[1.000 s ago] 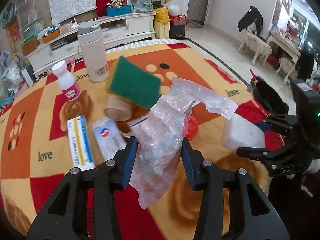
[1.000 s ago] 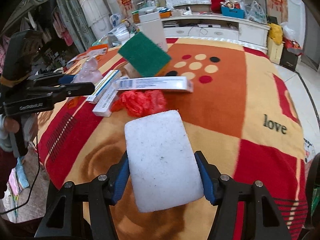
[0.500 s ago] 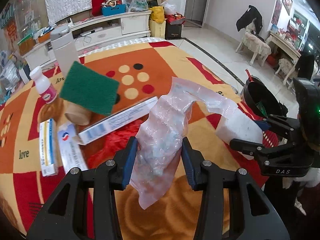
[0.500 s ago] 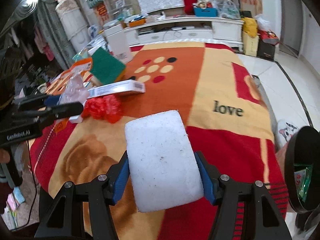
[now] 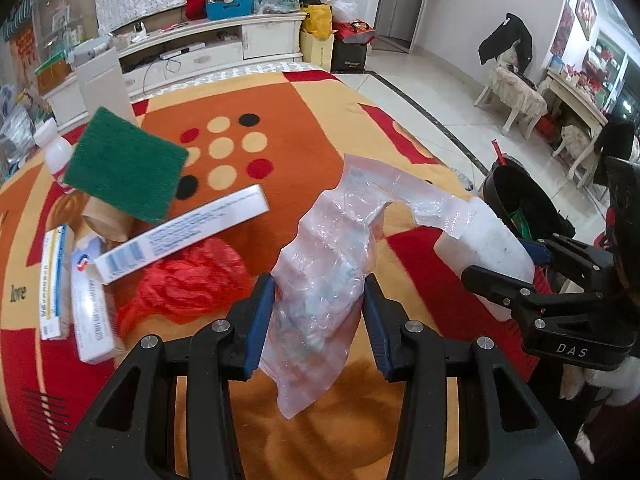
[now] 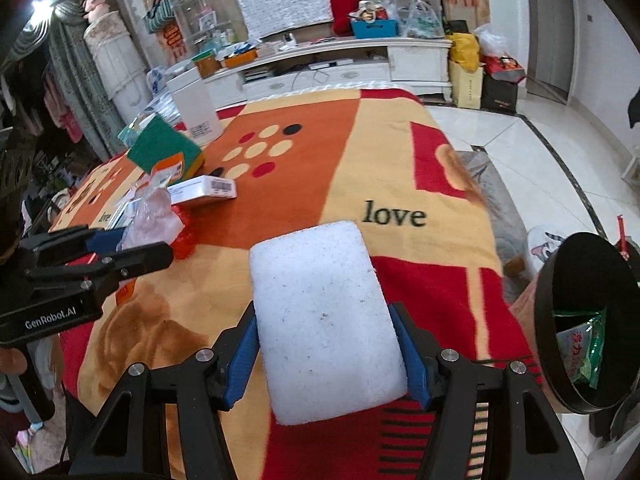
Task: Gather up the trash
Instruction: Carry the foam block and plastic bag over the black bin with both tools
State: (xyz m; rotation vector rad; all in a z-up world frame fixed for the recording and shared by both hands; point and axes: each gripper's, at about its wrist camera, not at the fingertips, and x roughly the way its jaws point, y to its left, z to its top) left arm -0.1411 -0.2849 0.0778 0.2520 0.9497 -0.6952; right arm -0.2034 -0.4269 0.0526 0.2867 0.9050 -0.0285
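Open passage: bare blanket [image 6: 384, 160] along the right half, running clear to the black bin [image 6: 580, 320] past its edge. Obstructions, left side: green scouring pad [image 5: 124, 168], long white carton [image 5: 184, 240], red plastic bag [image 5: 188, 280], white bottle [image 6: 196, 108], clustered close together.

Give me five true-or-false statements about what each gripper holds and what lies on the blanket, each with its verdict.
1. The left gripper is shut on a crumpled clear plastic bag. True.
2. The right gripper holds a green scouring pad. False: it is shut on a white foam block; the green scouring pad is in neither gripper.
3. The black bin is empty. False: a green packet lies inside.
4. A crumpled red plastic bag lies on the blanket. True.
5. The blanket is printed with the word "home". False: it reads "love".
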